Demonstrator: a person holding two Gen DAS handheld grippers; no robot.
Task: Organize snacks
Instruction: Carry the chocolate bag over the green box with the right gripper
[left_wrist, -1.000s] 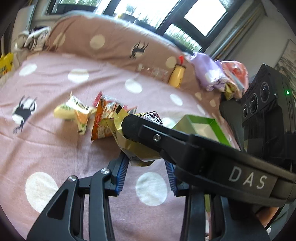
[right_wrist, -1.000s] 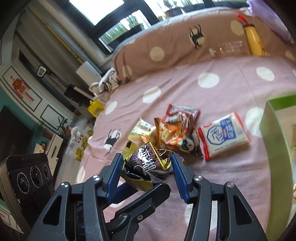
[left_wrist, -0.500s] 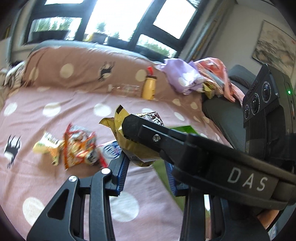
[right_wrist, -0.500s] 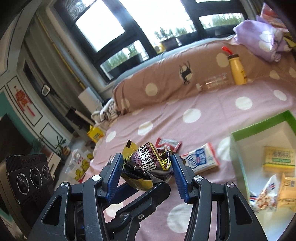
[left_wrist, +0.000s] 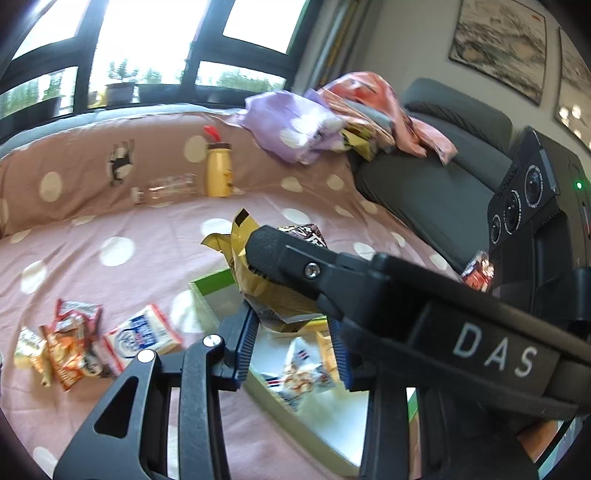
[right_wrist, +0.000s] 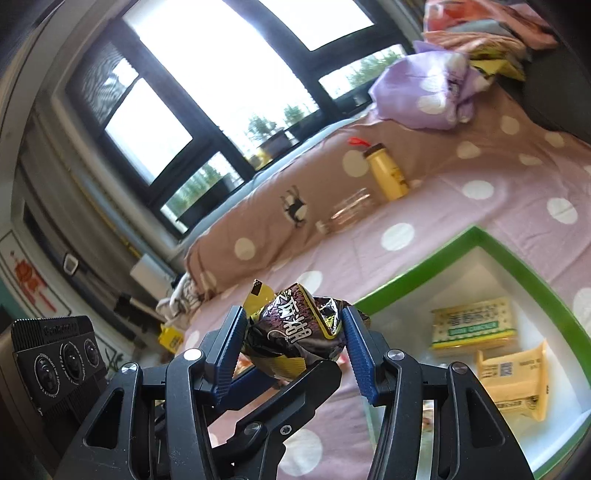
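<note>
Both grippers grip one crumpled snack packet together, held in the air above the bed.

Right gripper (right_wrist: 293, 341): jaws pinching the dark brown and gold snack packet (right_wrist: 295, 332) from both sides; blue pads press into the foil. Packet is bunched, with a gold flap sticking up at its top left.

Left gripper (left_wrist: 291, 341): jaws drawn close on the lower gold end of the same packet (left_wrist: 273, 291); the right gripper's black finger crosses in front of it in the left wrist view, so the pad contact is only partly seen.

Packet position: above the near corner of the green-rimmed box (right_wrist: 417, 275), not yet inside it. The box lies on the bed, toward its right side near the grey sofa arm (left_wrist: 424, 192).

Box contents: a yellow-green cracker pack (right_wrist: 472, 326) and a pale yellow wrapped bar (right_wrist: 513, 380) in the right wrist view; a white and blue bag of snacks (left_wrist: 299, 373) in the left wrist view.

Loose on the pink dotted bedspread (left_wrist: 129, 229), left of the box: a white pack with blue print (left_wrist: 142, 334), an orange-red packet (left_wrist: 74, 347), a small yellow packet (left_wrist: 29, 349).

At the far edge of the bed, against the brown dotted bolster: a yellow bottle with a red cap (left_wrist: 218, 168), upright, and a clear bottle (left_wrist: 166, 188) lying beside it.
</note>
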